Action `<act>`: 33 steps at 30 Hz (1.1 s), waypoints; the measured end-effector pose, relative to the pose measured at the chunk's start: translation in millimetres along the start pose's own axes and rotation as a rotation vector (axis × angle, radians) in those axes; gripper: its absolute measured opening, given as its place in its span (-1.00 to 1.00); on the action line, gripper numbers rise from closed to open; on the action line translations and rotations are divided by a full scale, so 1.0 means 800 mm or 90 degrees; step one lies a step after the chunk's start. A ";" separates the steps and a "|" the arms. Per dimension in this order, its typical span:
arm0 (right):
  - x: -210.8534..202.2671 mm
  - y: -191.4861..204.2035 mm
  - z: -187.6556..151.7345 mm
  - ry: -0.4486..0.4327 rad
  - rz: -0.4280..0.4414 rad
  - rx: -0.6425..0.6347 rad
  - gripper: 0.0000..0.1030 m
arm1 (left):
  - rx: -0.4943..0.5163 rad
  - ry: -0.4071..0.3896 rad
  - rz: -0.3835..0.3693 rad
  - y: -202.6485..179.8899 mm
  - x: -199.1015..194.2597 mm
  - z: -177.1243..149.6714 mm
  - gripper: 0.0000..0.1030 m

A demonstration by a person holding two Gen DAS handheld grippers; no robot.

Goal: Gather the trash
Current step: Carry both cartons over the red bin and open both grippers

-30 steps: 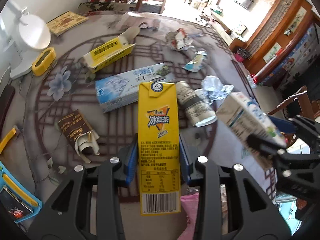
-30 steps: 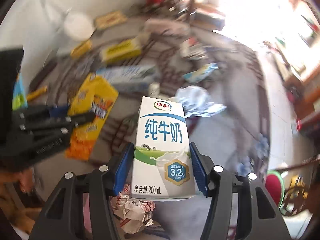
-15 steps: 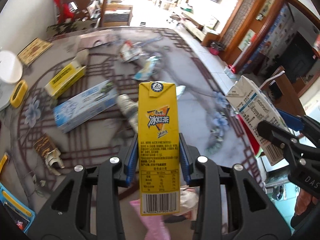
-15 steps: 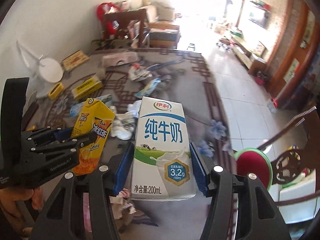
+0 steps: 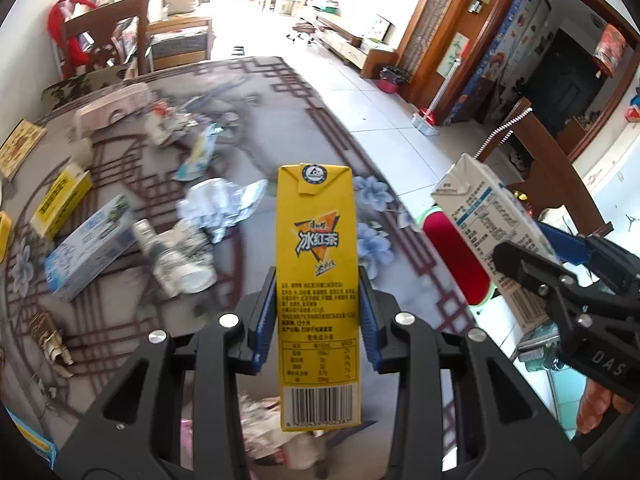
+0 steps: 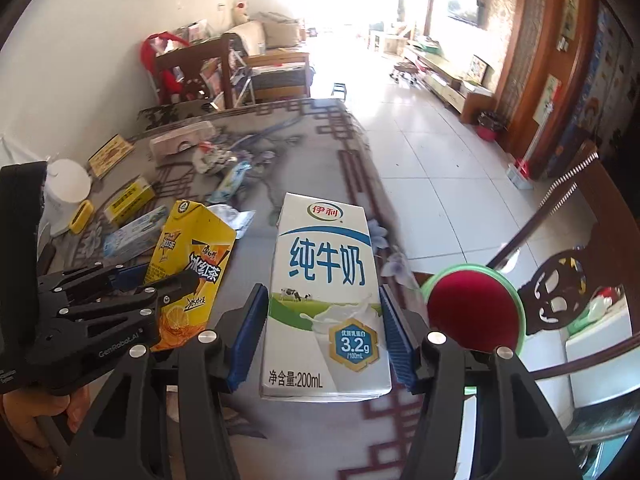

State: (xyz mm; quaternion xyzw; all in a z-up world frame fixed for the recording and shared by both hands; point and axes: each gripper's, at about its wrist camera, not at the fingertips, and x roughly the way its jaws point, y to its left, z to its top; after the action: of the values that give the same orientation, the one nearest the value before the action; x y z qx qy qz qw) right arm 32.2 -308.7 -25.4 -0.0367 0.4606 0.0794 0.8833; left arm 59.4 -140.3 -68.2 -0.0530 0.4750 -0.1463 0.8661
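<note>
L gripper (image 5: 318, 316) clamped on yellow iced-tea carton (image 5: 316, 280), upright. R gripper (image 6: 322, 328) clamped on white milk carton (image 6: 326, 300), both held over table (image 6: 304, 148) w/ scattered trash.

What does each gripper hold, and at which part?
The left gripper clamps the yellow tea carton by its lower side walls; the right gripper clamps the milk carton likewise.

Both drink cartons are smooth printed card: the yellow tea carton (image 5: 316, 280) fairly matt, the white milk carton (image 6: 326, 300) with a slight sheen. Each claw is matt black plastic with ribbed blue pads (image 6: 394, 332) and bright metal screws (image 5: 229, 320). Crumpled foil (image 5: 224, 204) gleams on the patterned counter (image 5: 304, 120); the floor tiles (image 6: 420, 152) are glossy
</note>
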 end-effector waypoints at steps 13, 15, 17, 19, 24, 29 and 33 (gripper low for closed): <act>0.021 -0.143 -0.025 0.040 -0.040 0.120 0.06 | 0.049 0.016 -0.035 -0.109 0.054 0.031 -0.31; 0.026 -0.169 -0.030 0.049 -0.049 0.144 0.06 | 0.054 0.020 -0.038 -0.121 0.061 0.033 -0.31; 0.030 -0.191 -0.035 0.056 -0.055 0.161 0.06 | 0.058 0.025 -0.038 -0.132 0.069 0.036 -0.31; 0.033 -0.209 -0.038 0.062 -0.062 0.176 0.06 | 0.063 0.029 -0.038 -0.140 0.076 0.039 -0.31; 0.043 -0.246 -0.045 0.072 -0.078 0.202 0.06 | 0.068 0.038 -0.038 -0.158 0.090 0.043 -0.31; 0.064 -0.277 -0.048 0.080 -0.085 0.222 0.08 | 0.080 0.043 -0.039 -0.176 0.102 0.048 -0.31; 0.073 -0.299 -0.055 0.089 -0.110 0.238 0.37 | 0.101 0.051 -0.064 -0.201 0.118 0.056 -0.31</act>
State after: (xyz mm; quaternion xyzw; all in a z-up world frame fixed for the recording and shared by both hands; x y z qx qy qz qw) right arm 71.0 -543.8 -100.2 0.0833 0.5225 -0.0862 0.8442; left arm 111.9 -323.8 -83.2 -0.0016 0.4931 -0.2287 0.8394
